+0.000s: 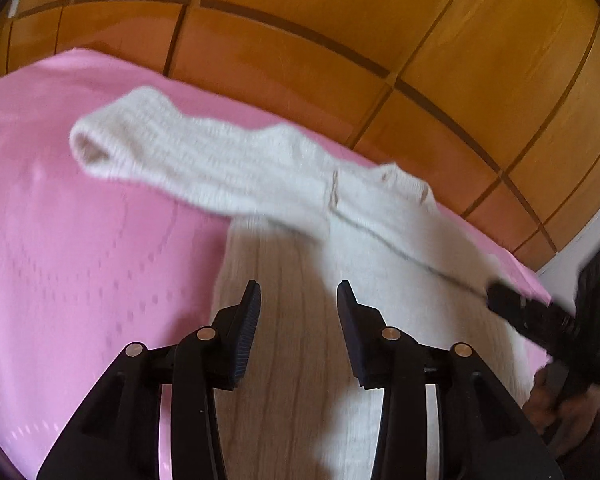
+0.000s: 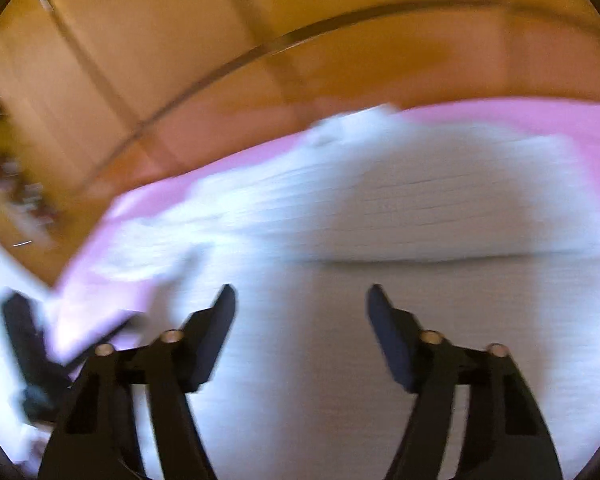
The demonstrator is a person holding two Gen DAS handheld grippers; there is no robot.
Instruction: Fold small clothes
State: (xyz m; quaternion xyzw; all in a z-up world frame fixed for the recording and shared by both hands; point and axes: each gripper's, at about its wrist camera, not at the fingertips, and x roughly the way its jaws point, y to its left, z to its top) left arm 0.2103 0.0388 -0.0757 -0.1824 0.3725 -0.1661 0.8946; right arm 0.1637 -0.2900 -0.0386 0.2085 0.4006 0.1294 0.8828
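Note:
A small cream ribbed-knit sweater (image 1: pixel 300 320) lies on a pink bedspread (image 1: pixel 80 260). One sleeve (image 1: pixel 188 152) stretches out to the upper left, its cuff open. My left gripper (image 1: pixel 299 292) is open and empty just above the sweater's body. My right gripper (image 2: pixel 301 296) is open and empty over the sweater (image 2: pixel 380 240), which is blurred in the right wrist view. The right gripper also shows in the left wrist view (image 1: pixel 540 312) at the sweater's right edge.
A wooden panelled wardrobe front (image 1: pixel 340 40) stands just behind the bed's far edge. A white wall strip (image 1: pixel 580 248) is at the right. The other gripper's dark body (image 2: pixel 28 352) shows at the lower left of the right wrist view.

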